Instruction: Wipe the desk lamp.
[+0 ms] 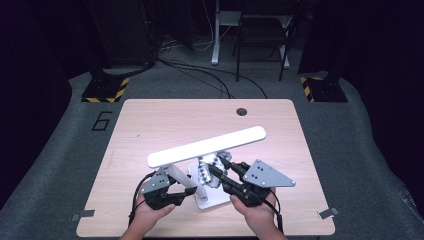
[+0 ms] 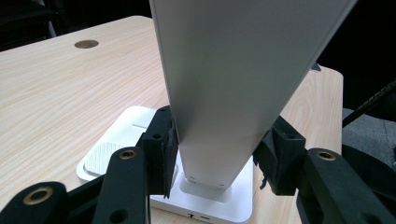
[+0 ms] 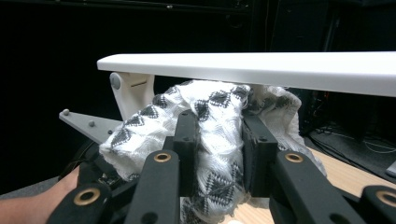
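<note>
White desk lamp (image 1: 207,146), standing on the worktop (image 1: 150,120) near its front edge. Left tongs (image 2: 217,158) clamped on the lamp's upright post. Right tongs (image 3: 219,149) clamped on a patterned white cloth (image 3: 212,116), pressed against the light bar's underside.

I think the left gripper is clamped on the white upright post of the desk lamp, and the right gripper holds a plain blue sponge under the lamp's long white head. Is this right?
Not quite. The right gripper holds a white cloth with a black diamond pattern, not a blue sponge; the right gripper view shows it. The rest stands: the left gripper clamps the white upright post, and the cloth sits under the long white lamp head.
</note>
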A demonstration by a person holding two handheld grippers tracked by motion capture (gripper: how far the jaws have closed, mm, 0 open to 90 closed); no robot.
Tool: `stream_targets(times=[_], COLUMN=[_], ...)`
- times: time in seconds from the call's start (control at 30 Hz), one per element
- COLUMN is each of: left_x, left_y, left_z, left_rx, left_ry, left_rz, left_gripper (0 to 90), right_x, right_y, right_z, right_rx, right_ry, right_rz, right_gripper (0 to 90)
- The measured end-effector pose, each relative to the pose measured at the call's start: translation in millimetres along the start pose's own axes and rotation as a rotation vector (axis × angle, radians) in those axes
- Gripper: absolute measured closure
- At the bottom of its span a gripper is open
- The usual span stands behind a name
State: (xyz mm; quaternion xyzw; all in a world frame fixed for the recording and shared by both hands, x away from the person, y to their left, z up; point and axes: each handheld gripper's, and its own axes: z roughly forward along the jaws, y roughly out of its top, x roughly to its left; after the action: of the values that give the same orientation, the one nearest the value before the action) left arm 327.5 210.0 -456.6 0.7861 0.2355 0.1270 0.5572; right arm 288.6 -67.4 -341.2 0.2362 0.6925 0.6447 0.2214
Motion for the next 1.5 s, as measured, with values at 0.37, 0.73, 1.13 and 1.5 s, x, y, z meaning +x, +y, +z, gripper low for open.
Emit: stream_targets(times=[0.37, 0.73, 1.13, 1.5], left_x=[0.3, 0.1, -0.7, 0.1], left_y=[-0.3, -0.5, -0.6, -0.6], left_z=[-0.1, 0.0, 0.9, 0.4], left_rx=[-0.002, -0.009, -0.014, -0.005], left_ry=[-0.001, -0.004, 0.0, -0.002], left_rz=[0.0, -0.014, -0.017, -0.006], left_gripper=[52.8, 52.8, 52.8, 52.8], right_x=[4.1, 7.5, 3.6, -3.2], right_y=[7.6, 27.3, 64.7, 78.3], right_z=[-6.7, -24.7, -32.6, -25.2], right_rx=[0.002, -0.041, -0.098, -0.118], right_ry=[0.045, 0.082, 0.056, 0.027], right_rz=[-0.012, 0.007, -0.033, -0.042], right_gripper=[70.7, 70.8, 70.8, 70.9])
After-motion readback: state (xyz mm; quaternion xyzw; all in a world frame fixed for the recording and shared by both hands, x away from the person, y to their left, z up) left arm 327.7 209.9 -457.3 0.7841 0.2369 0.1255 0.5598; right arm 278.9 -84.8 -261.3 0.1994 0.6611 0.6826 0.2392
